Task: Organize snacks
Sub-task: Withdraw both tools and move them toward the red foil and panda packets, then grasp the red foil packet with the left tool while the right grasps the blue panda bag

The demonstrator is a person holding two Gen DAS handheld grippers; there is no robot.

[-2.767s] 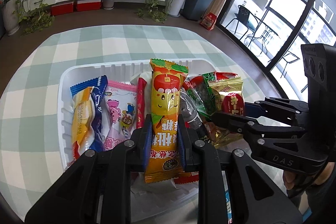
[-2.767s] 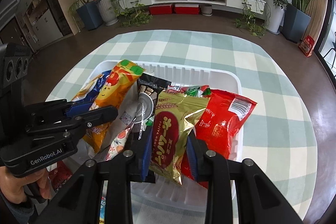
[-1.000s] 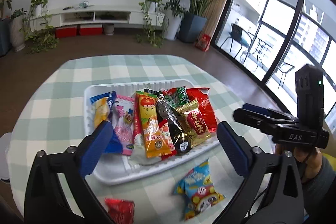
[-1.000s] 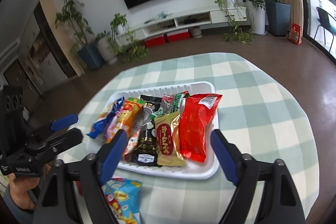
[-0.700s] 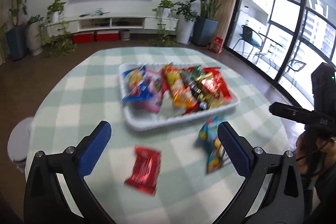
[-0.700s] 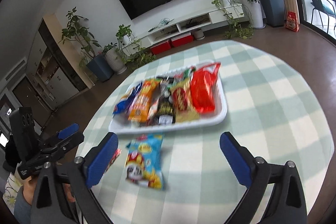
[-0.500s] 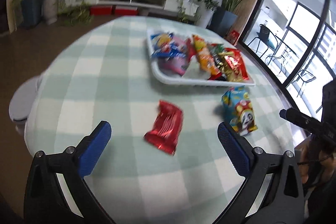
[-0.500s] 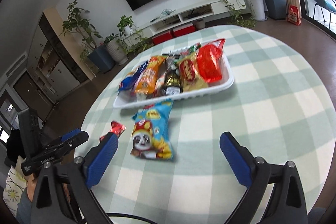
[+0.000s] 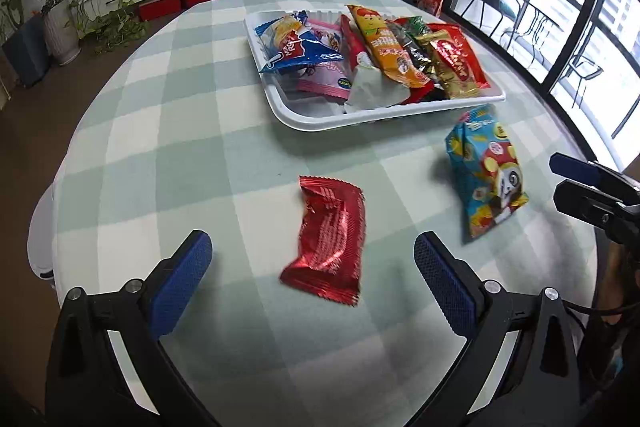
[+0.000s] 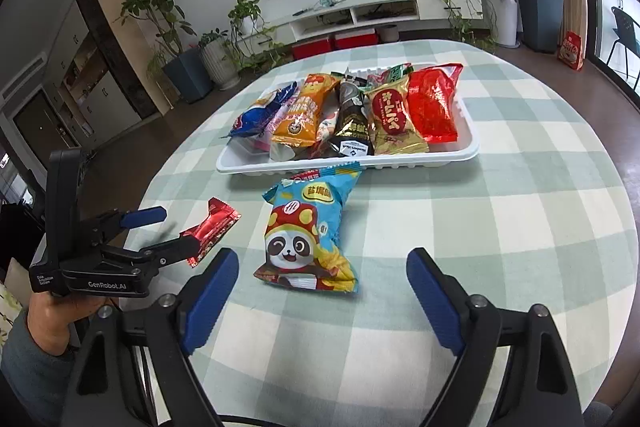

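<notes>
- The left tool (image 9: pixel 312 267) has its jaws wide apart, holding nothing, above a crinkled red foil snack packet (image 9: pixel 330 241) lying on the green-checked bench (image 9: pixel 180 155).
- The right tool (image 10: pixel 322 283) is likewise wide and unladen, over a blue panda-printed crisp bag (image 10: pixel 310 231).
- A white plastic tray (image 10: pixel 472 147) holds the other snack packets.

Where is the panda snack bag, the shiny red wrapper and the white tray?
panda snack bag (image 10: pixel 306 233), right wrist view, on the panda's red hat.
shiny red wrapper (image 9: pixel 330 233), left wrist view, middle of the foil.
white tray (image 10: pixel 348 163), right wrist view, on the near rim.
</notes>
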